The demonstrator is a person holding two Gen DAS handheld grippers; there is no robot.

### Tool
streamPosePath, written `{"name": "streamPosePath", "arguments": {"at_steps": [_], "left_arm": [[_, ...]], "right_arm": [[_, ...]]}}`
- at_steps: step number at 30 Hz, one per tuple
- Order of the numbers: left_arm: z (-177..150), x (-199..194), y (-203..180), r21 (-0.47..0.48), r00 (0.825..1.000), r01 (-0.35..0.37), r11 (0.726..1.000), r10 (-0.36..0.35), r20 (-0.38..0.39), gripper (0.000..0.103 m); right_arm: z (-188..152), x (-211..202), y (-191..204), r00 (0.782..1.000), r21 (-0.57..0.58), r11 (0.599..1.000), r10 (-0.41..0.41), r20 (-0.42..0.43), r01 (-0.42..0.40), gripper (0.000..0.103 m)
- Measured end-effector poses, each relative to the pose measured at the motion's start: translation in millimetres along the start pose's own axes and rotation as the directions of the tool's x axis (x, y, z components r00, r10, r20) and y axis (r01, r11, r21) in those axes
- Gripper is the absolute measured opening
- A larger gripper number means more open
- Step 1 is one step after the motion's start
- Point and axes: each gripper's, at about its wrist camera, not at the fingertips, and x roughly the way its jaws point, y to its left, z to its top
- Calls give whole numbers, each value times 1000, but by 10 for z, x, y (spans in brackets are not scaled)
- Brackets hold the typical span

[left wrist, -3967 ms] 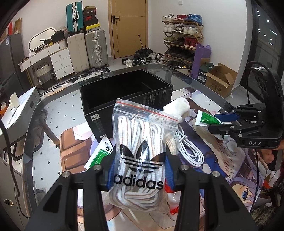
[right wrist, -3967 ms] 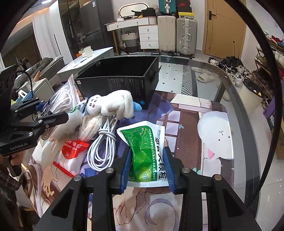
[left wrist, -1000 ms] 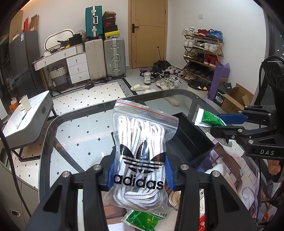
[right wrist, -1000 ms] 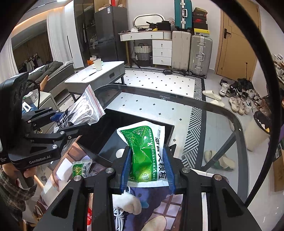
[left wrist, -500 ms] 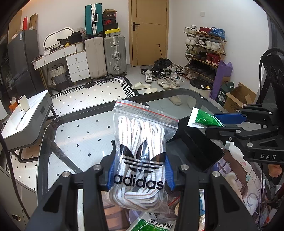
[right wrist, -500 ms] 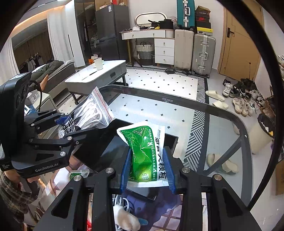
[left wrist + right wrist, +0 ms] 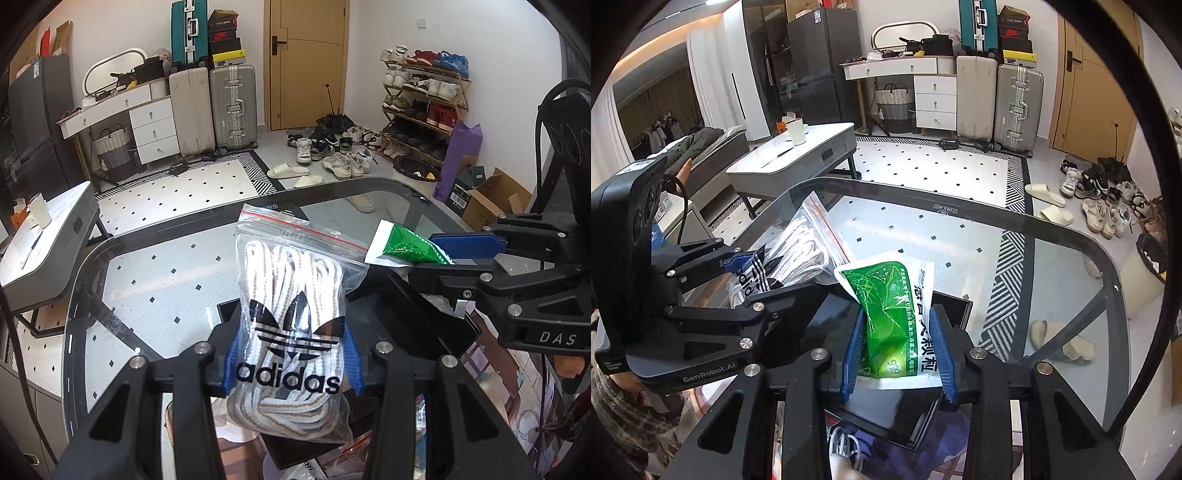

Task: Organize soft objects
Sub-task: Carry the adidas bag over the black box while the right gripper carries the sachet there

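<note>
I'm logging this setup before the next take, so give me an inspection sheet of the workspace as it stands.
Surface: glass table, printed mat at the near end.
Job's things: adidas lace bag, green packet, both held above the black box.
Clutter: another green packet below.
Grippers: left hand-held gripper shut on the lace bag; right hand-held gripper shut on the green packet.
Cables: white coil on the mat.
Surroundings: suitcases, shoe rack.

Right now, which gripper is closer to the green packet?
Right. The right gripper is shut on the green packet, touching it on both sides. The left gripper is close beside it on the left, not touching it, holding the laces bag.
</note>
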Motion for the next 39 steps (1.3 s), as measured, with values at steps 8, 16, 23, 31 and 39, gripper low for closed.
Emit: {"name": "streamPosePath", "arguments": {"at_steps": [8,16,23,31,39], "left_arm": [[18,117,20,5,1000,13,1000,-13,-26,43],[38,198,-1,10,999,6,1000,-5,-43,43],[11,273,-28,21,998,-5,1000,7,-67,43],[-8,321,-56,41,996,-21,999,25,-88,43],[-34,348,-95,58,994,-23,998,29,-106,43]], "right_arm": [[18,121,-49,1000,15,1000,19,-19,-19,36],[25,233,-69,999,33,999,31,-31,-30,36],[38,293,-35,998,32,999,40,-41,-39,36],[2,416,-17,996,38,998,48,-71,-46,36],[-31,473,-24,995,48,998,46,-91,-42,36]]}}
